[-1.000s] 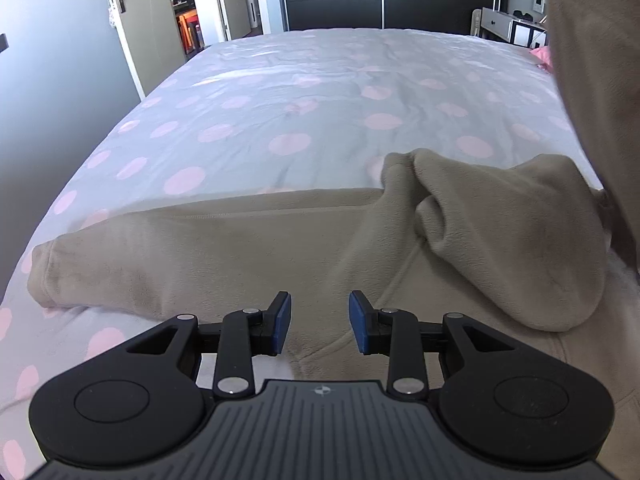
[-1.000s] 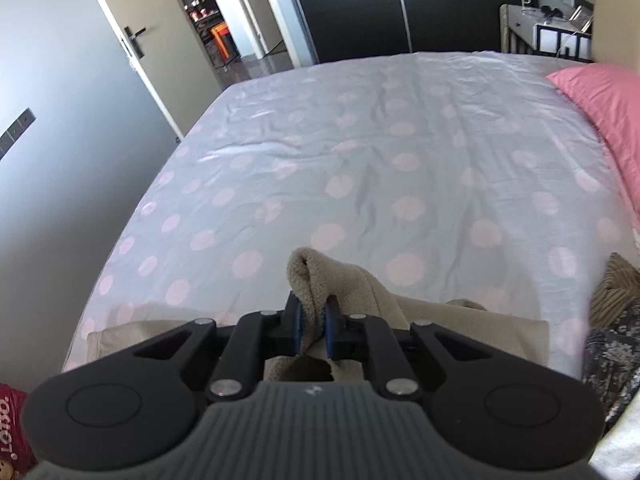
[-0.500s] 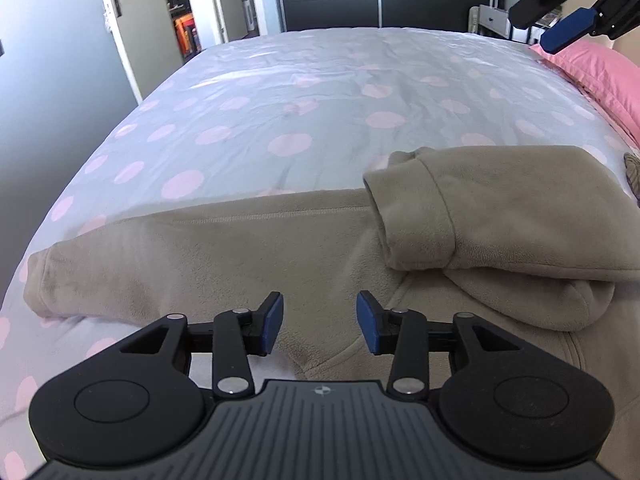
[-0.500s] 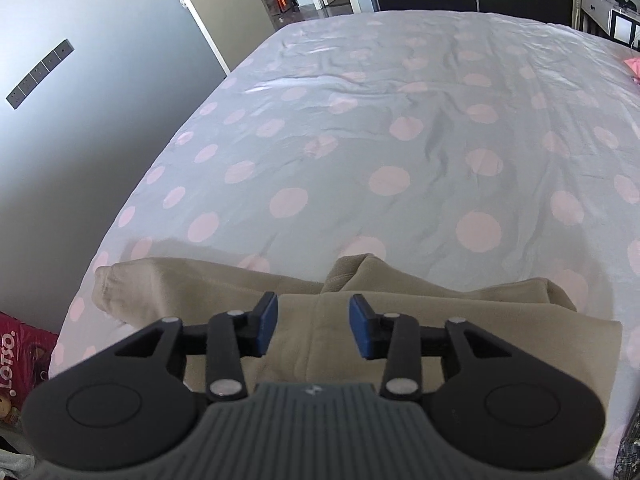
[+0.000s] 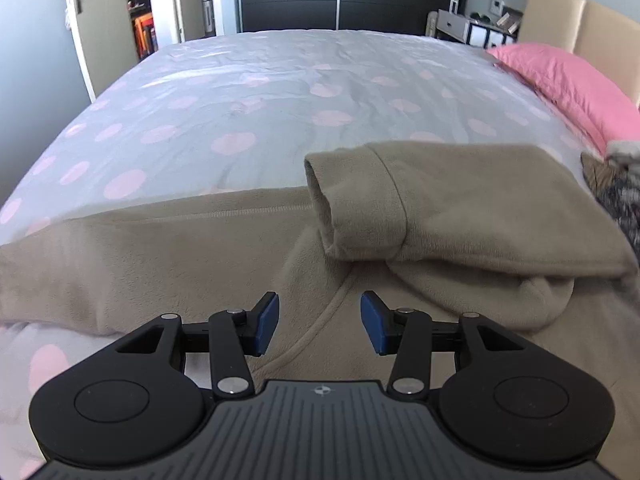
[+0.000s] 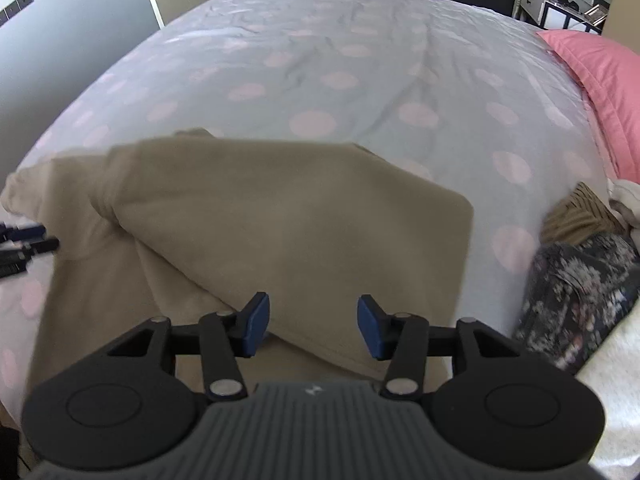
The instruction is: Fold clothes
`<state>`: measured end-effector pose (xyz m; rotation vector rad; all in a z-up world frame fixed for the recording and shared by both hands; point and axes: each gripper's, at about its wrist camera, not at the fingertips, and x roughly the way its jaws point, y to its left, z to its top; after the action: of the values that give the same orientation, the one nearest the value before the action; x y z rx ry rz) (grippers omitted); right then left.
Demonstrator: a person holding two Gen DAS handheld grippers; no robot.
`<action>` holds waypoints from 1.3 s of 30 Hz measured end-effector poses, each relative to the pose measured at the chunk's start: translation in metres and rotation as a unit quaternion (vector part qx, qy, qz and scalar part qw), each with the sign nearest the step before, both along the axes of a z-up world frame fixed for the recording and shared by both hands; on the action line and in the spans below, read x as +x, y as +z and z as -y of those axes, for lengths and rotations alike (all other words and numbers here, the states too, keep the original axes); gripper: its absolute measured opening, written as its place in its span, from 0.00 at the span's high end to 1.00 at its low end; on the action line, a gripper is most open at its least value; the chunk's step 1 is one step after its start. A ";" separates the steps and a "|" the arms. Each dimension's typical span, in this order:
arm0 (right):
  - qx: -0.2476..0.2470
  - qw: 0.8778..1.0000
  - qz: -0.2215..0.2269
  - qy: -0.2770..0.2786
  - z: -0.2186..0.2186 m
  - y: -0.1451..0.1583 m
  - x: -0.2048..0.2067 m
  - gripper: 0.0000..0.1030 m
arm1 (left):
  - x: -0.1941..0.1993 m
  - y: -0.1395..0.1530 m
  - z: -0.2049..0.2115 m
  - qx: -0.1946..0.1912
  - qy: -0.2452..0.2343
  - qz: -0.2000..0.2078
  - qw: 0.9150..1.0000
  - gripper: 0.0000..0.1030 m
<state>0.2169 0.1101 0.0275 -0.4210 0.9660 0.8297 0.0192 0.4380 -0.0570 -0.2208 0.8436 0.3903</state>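
A beige fleece sweatshirt (image 5: 192, 256) lies flat on the near part of the bed, one sleeve (image 5: 432, 208) folded across its body with the cuff pointing left. In the right wrist view the same sweatshirt (image 6: 280, 208) fills the middle, its folded sleeve lying diagonally. My left gripper (image 5: 320, 322) hovers just above the garment's front; its jaws are opening and the pads press on nothing. My right gripper (image 6: 313, 326) hangs low over the folded sleeve's near edge, jaws opening, holding nothing. At the left edge of the right wrist view, the left gripper's fingertips (image 6: 28, 236) show.
The bed (image 5: 280, 92) has a grey cover with pink dots and stretches far ahead. A pink pillow (image 5: 568, 80) lies at the right by the headboard. A pile of dark patterned and brown clothes (image 6: 580, 272) sits right of the sweatshirt. A door and dark wardrobe stand beyond.
My right gripper let go of the sleeve it held up and dropped low over the garment. The sleeve now lies folded across the body. My left gripper's jaws widened.
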 end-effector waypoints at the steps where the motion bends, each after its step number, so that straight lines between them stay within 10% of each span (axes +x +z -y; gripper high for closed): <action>1: -0.010 1.000 0.012 0.001 0.011 -0.010 -0.003 0.41 | 0.003 0.001 -0.004 -0.010 0.008 0.007 1.000 0.53; 9: -0.083 0.984 0.148 0.049 0.034 -0.082 -0.029 0.38 | 0.044 0.001 -0.028 -0.092 0.068 0.055 0.992 0.45; 12: -0.111 0.977 0.176 0.051 0.028 -0.094 -0.028 0.53 | 0.062 -0.009 -0.030 -0.119 0.079 0.055 0.988 0.46; 13: -0.135 0.972 0.184 0.051 0.026 -0.100 -0.026 0.76 | 0.068 -0.013 -0.030 -0.125 0.081 0.052 0.987 0.50; 18: -0.150 0.972 0.179 0.038 0.040 -0.117 -0.008 0.84 | 0.093 -0.040 -0.022 -0.103 0.090 -0.019 0.990 0.86; 26: -0.162 0.967 0.190 0.060 0.042 -0.125 -0.004 0.81 | 0.094 -0.047 -0.025 -0.087 0.087 -0.052 0.991 0.84; 30: -0.120 0.975 0.172 0.074 0.061 -0.087 -0.013 0.52 | 0.074 -0.016 -0.011 -0.026 0.044 -0.064 0.997 0.78; 34: -0.020 0.986 0.154 0.067 0.071 -0.038 -0.021 0.54 | 0.060 0.015 0.017 0.057 0.008 -0.049 0.997 0.78; 39: 0.106 0.979 0.175 0.020 0.031 -0.015 -0.007 0.69 | 0.092 0.035 0.030 0.038 -0.005 0.029 0.999 0.78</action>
<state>0.2096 0.0786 0.0125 -0.3865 0.5380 0.8509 0.1108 0.4083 -0.0218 -0.1561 0.7713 0.4039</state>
